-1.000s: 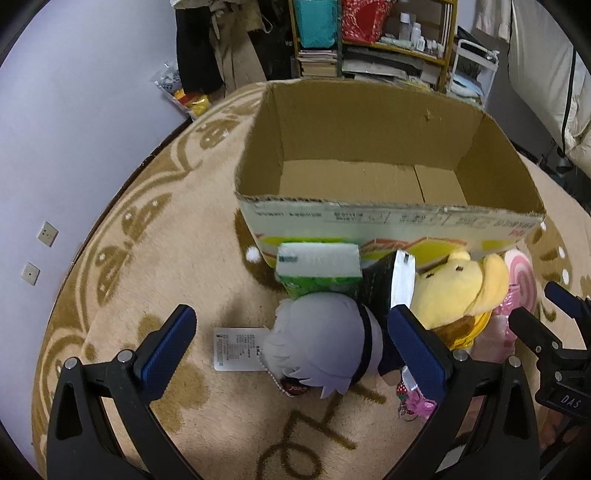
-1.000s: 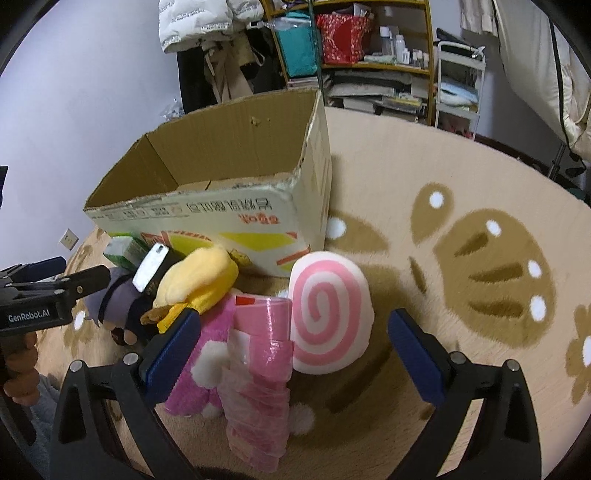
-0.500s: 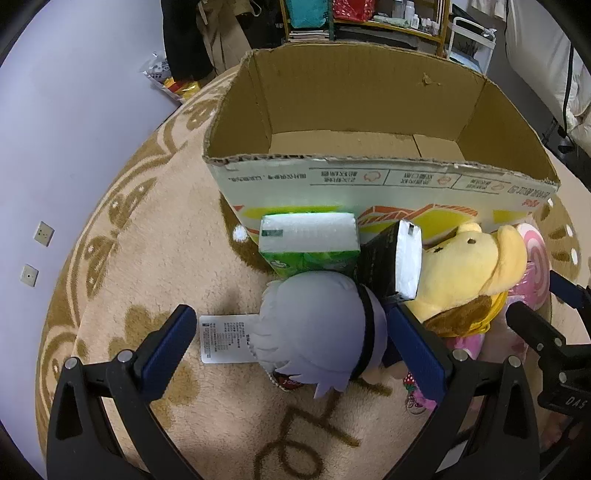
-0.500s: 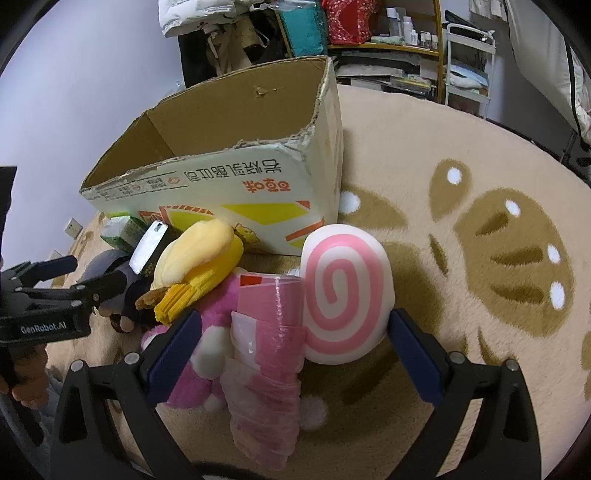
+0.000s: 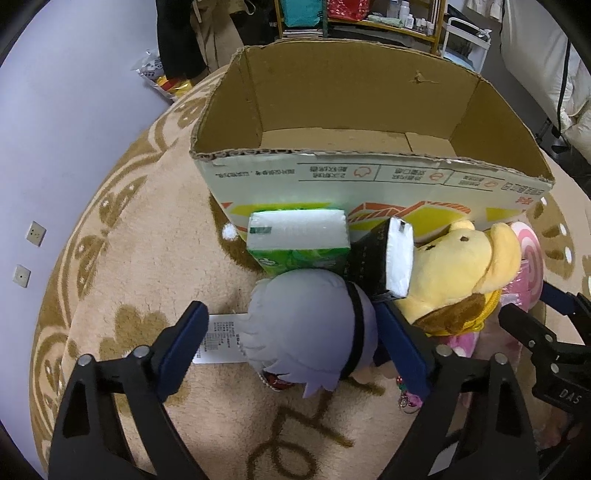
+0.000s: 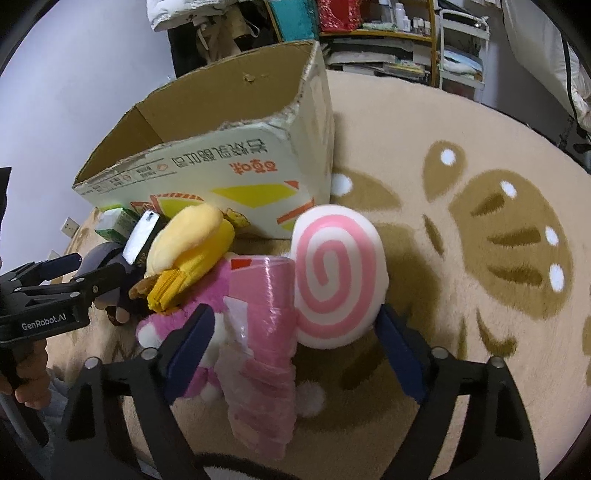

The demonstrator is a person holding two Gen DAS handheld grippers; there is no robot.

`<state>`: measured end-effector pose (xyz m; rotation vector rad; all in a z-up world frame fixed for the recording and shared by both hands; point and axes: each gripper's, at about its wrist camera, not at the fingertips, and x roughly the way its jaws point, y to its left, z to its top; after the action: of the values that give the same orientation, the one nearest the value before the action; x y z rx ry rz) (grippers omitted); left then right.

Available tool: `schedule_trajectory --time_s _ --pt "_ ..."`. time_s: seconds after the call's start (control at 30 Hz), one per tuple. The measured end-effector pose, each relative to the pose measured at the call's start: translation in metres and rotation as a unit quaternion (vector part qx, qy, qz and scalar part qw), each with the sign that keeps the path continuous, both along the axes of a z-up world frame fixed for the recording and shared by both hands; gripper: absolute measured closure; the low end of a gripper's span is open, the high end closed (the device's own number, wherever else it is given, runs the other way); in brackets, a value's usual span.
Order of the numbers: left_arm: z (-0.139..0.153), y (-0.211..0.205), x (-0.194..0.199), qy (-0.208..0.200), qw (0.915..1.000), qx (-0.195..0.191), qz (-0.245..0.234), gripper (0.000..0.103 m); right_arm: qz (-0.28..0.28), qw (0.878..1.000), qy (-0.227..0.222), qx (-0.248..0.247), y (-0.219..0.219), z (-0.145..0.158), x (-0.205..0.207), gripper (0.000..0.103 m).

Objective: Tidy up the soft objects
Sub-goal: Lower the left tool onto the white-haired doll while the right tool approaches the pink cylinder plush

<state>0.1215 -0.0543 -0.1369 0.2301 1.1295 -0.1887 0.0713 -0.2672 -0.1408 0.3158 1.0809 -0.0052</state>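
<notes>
In the left wrist view a grey-haired plush doll (image 5: 306, 332) lies on the rug between the fingers of my left gripper (image 5: 295, 347). Its jaws are closing; the right finger is at the doll's side and a gap remains on the left. In the right wrist view my right gripper (image 6: 295, 349) straddles a pink wrapped roll (image 6: 262, 317) and a pink-and-white swirl cushion (image 6: 336, 273). These jaws are closing too, with no firm pinch visible. A yellow plush (image 5: 461, 269), a green tissue pack (image 5: 299, 240) and a pink plush (image 6: 207, 332) lie by the open cardboard box (image 5: 369, 177).
A black pack with a white end (image 5: 384, 254) leans against the box front. The doll's paper tag (image 5: 221, 339) lies flat on the round beige rug (image 6: 480, 155). Shelves (image 6: 388, 33) and hanging clothes stand behind the box, and a pale wall (image 5: 55, 129) is at the left.
Both grippers have come closer to the toys, and their jaws have narrowed. The doll now sits between the left fingers; the roll and swirl cushion sit between the right ones.
</notes>
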Motion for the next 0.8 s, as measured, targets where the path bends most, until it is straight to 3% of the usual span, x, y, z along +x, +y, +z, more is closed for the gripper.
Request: schedule_trajectory --time_s 0.13,0.33,0.8 --pt "0.001 -0.003 -0.003 0.001 0.9999 -0.007 -0.008 0.024 -0.001 1.000 0.012 0.016 -0.001 -0.003 -0.004 0.017" --pt "0.000 -0.004 -0.004 0.012 0.9995 -0.028 -0.011 0.038 -0.001 1.000 0.011 0.023 -0.005 -0.003 -0.010 0.043" --pt "0.001 -0.001 -0.004 0.017 0.9993 -0.033 -0.008 0.041 -0.018 0.999 0.019 0.048 -0.018 -0.003 -0.018 0.043"
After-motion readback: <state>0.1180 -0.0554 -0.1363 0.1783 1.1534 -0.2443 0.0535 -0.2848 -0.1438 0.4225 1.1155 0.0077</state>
